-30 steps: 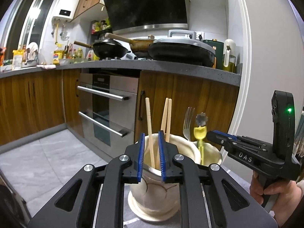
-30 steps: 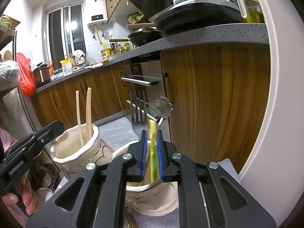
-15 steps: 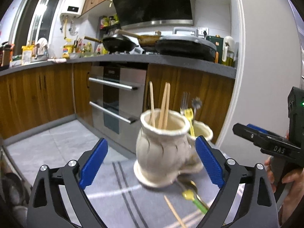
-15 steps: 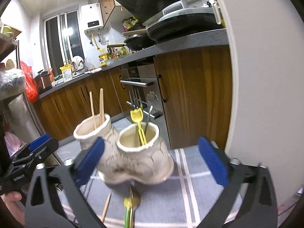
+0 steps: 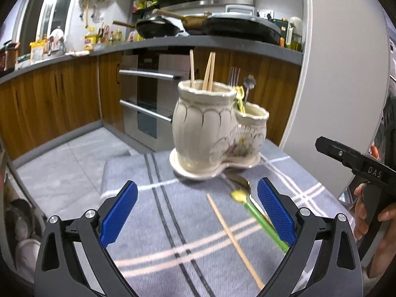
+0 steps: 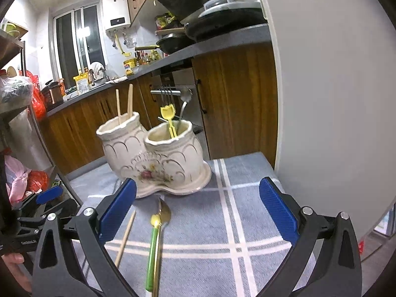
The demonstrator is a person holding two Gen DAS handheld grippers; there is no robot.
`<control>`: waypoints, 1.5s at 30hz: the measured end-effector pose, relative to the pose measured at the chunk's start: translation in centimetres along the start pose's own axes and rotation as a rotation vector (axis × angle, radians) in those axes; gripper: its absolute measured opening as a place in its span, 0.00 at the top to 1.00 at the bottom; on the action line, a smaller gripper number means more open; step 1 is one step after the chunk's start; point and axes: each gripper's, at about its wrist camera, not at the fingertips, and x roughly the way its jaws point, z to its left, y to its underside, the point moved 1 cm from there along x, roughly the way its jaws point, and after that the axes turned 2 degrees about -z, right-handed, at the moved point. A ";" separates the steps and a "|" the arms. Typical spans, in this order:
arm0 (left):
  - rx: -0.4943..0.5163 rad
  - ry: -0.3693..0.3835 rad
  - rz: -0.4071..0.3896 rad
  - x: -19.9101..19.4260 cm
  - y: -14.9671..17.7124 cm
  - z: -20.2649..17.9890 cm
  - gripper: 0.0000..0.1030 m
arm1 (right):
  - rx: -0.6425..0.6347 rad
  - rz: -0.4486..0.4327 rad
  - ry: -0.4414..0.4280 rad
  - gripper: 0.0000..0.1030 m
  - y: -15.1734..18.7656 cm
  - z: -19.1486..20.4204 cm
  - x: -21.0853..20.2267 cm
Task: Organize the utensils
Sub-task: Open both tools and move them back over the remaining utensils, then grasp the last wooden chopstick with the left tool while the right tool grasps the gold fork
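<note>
A cream ceramic double holder stands on the grey plaid cloth. Its taller pot holds three wooden chopsticks; its shorter pot holds a yellow plastic fork, a metal fork and a flower-ended utensil. On the cloth in front lie one chopstick, a gold spoon and a green-handled yellow utensil. My left gripper is open and empty, held back from the holder. My right gripper is open and empty above the loose utensils.
A white wall borders the cloth on the right. Wooden cabinets, an oven and a counter with pans lie beyond. The table edge drops to a tiled floor at left.
Both grippers opened, releasing a chopstick in the tall pot and the yellow fork in the short pot, then pulled back and away from the holder.
</note>
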 end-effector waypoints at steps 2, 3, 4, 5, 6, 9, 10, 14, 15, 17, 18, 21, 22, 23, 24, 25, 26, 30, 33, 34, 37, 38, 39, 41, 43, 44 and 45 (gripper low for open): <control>-0.008 0.003 0.027 0.4 0.6 0.1 0.06 | 0.001 0.012 0.004 0.04 0.3 -0.3 0.2; -0.009 0.002 0.036 0.6 0.8 0.2 0.06 | 0.000 0.016 0.007 0.04 0.5 -0.4 0.2; -0.006 0.001 0.046 0.7 1.1 0.2 0.06 | -0.001 0.018 0.008 0.04 0.5 -0.4 0.3; -0.003 -0.001 0.053 0.8 1.2 0.2 0.06 | 0.000 0.021 0.004 0.04 0.6 -0.5 0.3; 0.002 -0.004 0.067 1.0 1.5 0.2 0.06 | 0.000 0.028 -0.005 0.04 0.7 -0.5 0.4; 0.009 0.003 0.112 1.7 2.0 -0.1 0.06 | 0.003 0.048 -0.022 0.04 1.0 -0.5 0.7; 0.010 0.008 0.127 2.0 2.2 -0.2 0.06 | 0.000 0.058 -0.025 0.04 1.2 -0.4 1.0; 0.038 0.008 0.194 3.1 2.9 -0.8 0.06 | -0.020 0.082 -0.026 0.04 1.5 0.0 1.5; 0.048 0.005 0.206 3.3 3.1 -1.0 0.06 | -0.023 0.088 -0.026 0.04 1.6 0.0 1.7; 0.061 0.011 0.230 3.6 3.3 -1.4 0.06 | -0.026 0.099 -0.024 0.04 1.8 0.1 2.0; 0.064 0.014 0.243 3.8 3.3 -1.6 0.08 | -0.026 0.105 -0.024 0.04 1.8 0.1 2.1; 0.091 0.039 0.280 4.1 3.9 -2.5 0.09 | -0.027 0.116 -0.026 0.04 1.9 0.2 2.3; 0.100 0.044 0.285 4.2 4.0 -2.9 0.09 | -0.029 0.118 -0.026 0.04 1.9 0.2 2.4; 0.103 0.047 0.288 4.1 4.0 -3.0 0.11 | -0.030 0.121 -0.025 0.04 1.9 0.3 2.4; 0.106 0.058 0.293 4.2 4.2 -3.3 0.16 | -0.032 0.127 -0.028 0.04 2.0 0.4 2.5; 0.108 0.063 0.300 4.3 4.2 -3.4 0.19 | -0.035 0.131 -0.032 0.04 2.1 0.5 2.5; 0.110 0.068 0.307 4.4 4.3 -3.6 0.24 | -0.040 0.135 -0.036 0.04 2.1 0.6 2.5; 0.106 0.088 0.349 5.1 4.9 -3.9 0.38 | -0.062 0.142 -0.047 0.05 2.3 1.1 2.5; 0.112 0.080 0.347 5.2 5.0 -3.9 0.43 | -0.064 0.147 -0.052 0.05 2.3 1.2 2.4; 0.111 0.078 0.344 5.2 5.0 -3.8 0.44 | -0.063 0.153 -0.056 0.05 2.3 1.3 2.3; 0.134 0.062 0.341 5.2 5.1 -3.7 0.51 | -0.072 0.175 -0.092 0.06 2.4 1.5 1.7; 0.139 0.058 0.340 5.2 5.1 -3.7 0.53 | -0.075 0.181 -0.111 0.08 2.5 1.6 1.5; 0.139 0.058 0.338 5.2 5.0 -3.6 0.55 | -0.080 0.182 -0.116 0.08 2.6 1.8 1.3; 0.141 0.058 0.336 5.1 4.9 -3.4 0.56 | -0.114 0.179 -0.107 0.08 2.9 2.2 0.9; 0.163 0.045 0.334 5.1 5.0 -3.4 0.60 | -0.141 0.181 -0.083 0.10 3.2 2.5 1.1; 0.166 0.042 0.335 5.1 5.0 -3.3 0.61 | -0.146 0.184 -0.077 0.13 3.3 2.6 1.2; 0.165 0.044 0.335 5.1 5.0 -3.3 0.62 | -0.148 0.190 -0.075 0.16 3.5 2.7 1.4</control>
